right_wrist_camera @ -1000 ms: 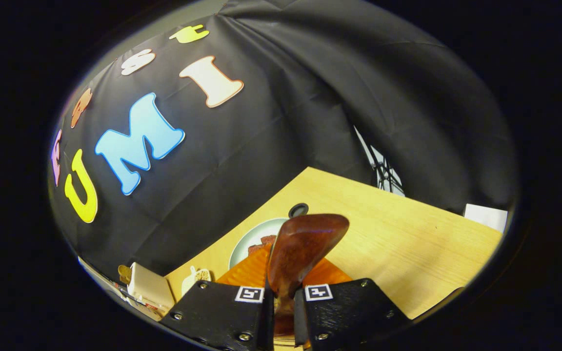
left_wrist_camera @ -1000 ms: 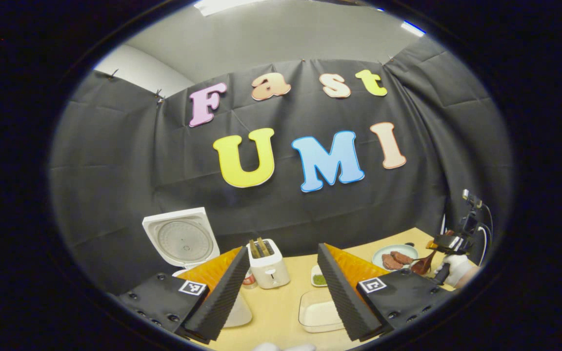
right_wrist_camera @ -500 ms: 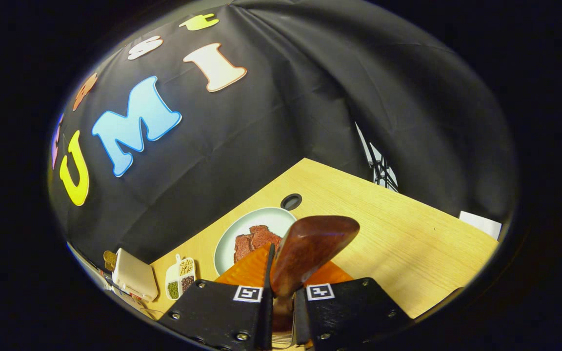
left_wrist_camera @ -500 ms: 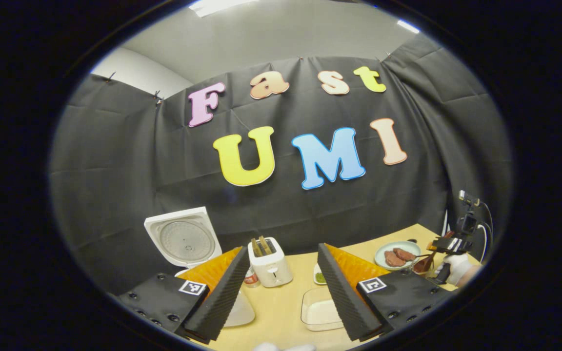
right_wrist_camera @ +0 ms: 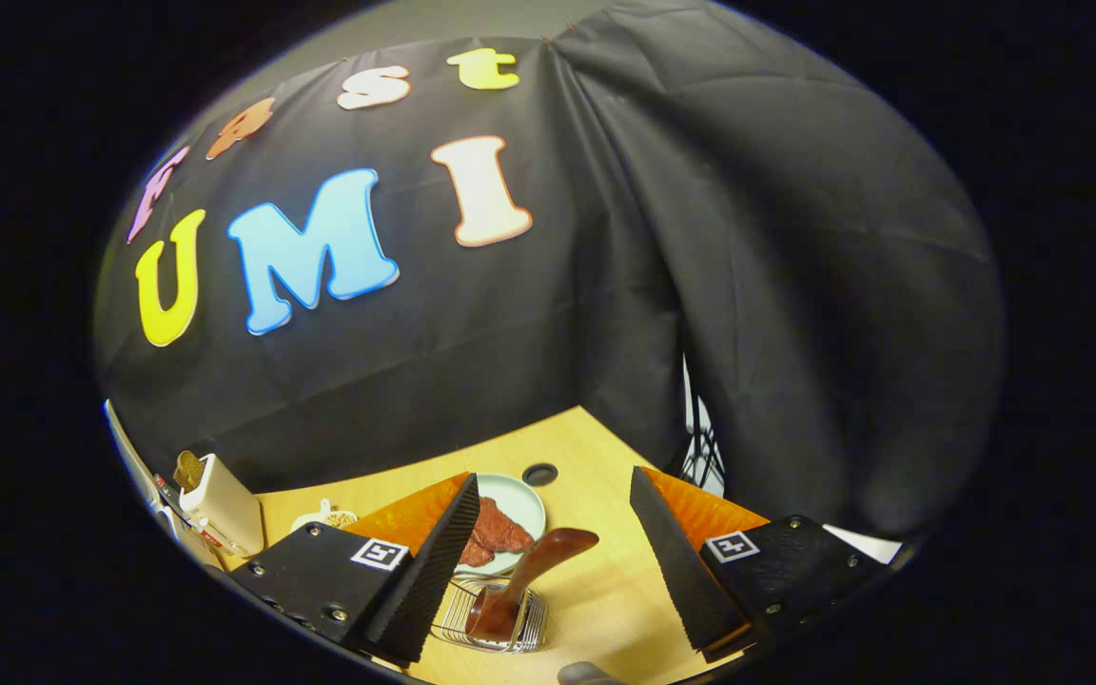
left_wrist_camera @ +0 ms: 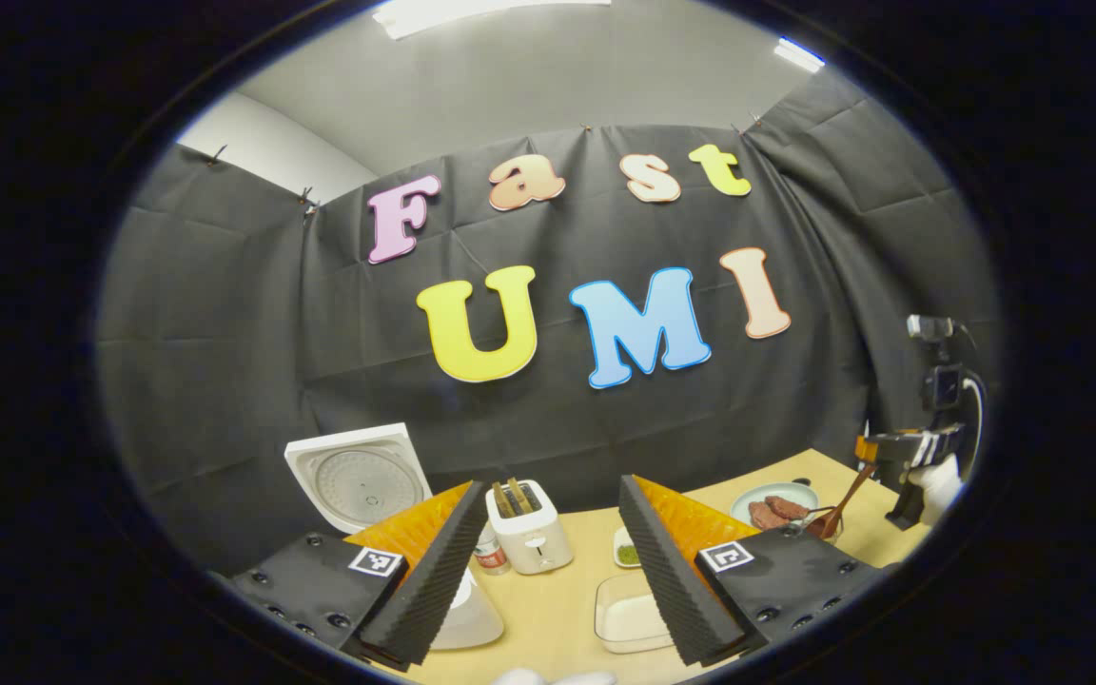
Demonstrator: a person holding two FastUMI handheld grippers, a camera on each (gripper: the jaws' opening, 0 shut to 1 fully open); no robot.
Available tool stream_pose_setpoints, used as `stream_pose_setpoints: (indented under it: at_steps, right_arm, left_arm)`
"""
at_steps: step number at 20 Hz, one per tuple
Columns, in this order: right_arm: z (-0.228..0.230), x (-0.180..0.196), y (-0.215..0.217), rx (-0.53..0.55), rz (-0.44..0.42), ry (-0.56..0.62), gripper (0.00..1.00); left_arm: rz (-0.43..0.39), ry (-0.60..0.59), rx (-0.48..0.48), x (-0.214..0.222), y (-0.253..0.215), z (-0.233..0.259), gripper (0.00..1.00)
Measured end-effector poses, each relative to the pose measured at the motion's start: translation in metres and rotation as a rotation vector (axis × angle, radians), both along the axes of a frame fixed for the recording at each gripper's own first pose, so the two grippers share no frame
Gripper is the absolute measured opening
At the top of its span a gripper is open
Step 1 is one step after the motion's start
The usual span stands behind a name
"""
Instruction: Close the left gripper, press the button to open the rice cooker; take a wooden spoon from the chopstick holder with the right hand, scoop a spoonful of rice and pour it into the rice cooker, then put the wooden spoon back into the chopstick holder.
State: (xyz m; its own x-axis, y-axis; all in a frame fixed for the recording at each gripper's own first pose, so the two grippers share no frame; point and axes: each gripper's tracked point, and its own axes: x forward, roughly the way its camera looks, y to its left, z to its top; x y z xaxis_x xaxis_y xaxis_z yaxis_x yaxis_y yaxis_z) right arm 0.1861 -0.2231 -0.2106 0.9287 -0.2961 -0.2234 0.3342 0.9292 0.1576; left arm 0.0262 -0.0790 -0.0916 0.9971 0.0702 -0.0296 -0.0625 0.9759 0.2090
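Observation:
The white rice cooker [left_wrist_camera: 472,618] stands at the left with its lid [left_wrist_camera: 358,476] up, partly behind my left gripper's near finger. My left gripper [left_wrist_camera: 553,485] is open with nothing between its fingers. A shallow white rice container [left_wrist_camera: 629,623] lies on the table below it. In the right gripper view the wooden spoon [right_wrist_camera: 529,571] stands leaning in the wire chopstick holder [right_wrist_camera: 500,623]. My right gripper [right_wrist_camera: 556,476] is open above it, with both fingers apart from the spoon. In the left gripper view the right gripper [left_wrist_camera: 900,452] hangs at the far right above the spoon [left_wrist_camera: 843,499].
A white toaster [left_wrist_camera: 529,538] with toast stands mid-table, a small bottle [left_wrist_camera: 486,561] to its left. A plate of brown meat [right_wrist_camera: 510,523] lies just behind the holder. A divided dish of grains [left_wrist_camera: 626,552] sits near the toaster. The wooden table [right_wrist_camera: 605,590] ends near the right wall.
My right gripper has opened and let go of the spoon, which now stands in the wire holder. That gripper has pulled up and back. The left gripper has hardly moved.

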Motion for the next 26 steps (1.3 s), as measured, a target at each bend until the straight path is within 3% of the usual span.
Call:
stream_pose_setpoints:
  at_steps: [4, 7, 14, 19, 22, 23, 26]
  right_arm:
    - [0.097, -0.035, 0.047, -0.191, 0.095, -0.131, 0.98]
    - [0.129, -0.063, 0.095, -0.184, 0.171, -0.177, 0.97]
    - [0.113, -0.106, 0.162, -0.194, 0.281, -0.130, 0.97]
    - [0.117, -0.110, 0.169, -0.159, 0.276, -0.127, 0.97]
    - [0.120, -0.109, 0.169, -0.146, 0.268, -0.121, 0.93]
    - [0.122, -0.108, 0.169, -0.146, 0.267, -0.122, 0.98]
    - [0.125, -0.104, 0.175, -0.140, 0.266, -0.119, 0.98]
  left_arm:
    - [0.005, -0.010, -0.031, 0.003, 0.020, 0.009, 0.99]
    - [0.021, -0.039, -0.033, 0.008, 0.038, 0.024, 0.99]
    - [0.093, -0.083, -0.059, 0.030, 0.096, 0.049, 0.96]
    - [0.152, -0.138, -0.043, 0.053, 0.141, 0.076, 0.99]
    - [0.184, -0.167, -0.057, 0.088, 0.178, 0.099, 0.99]
    - [0.204, -0.174, -0.064, 0.102, 0.195, 0.106, 0.99]
    - [0.295, -0.210, -0.053, 0.151, 0.254, 0.134, 0.96]
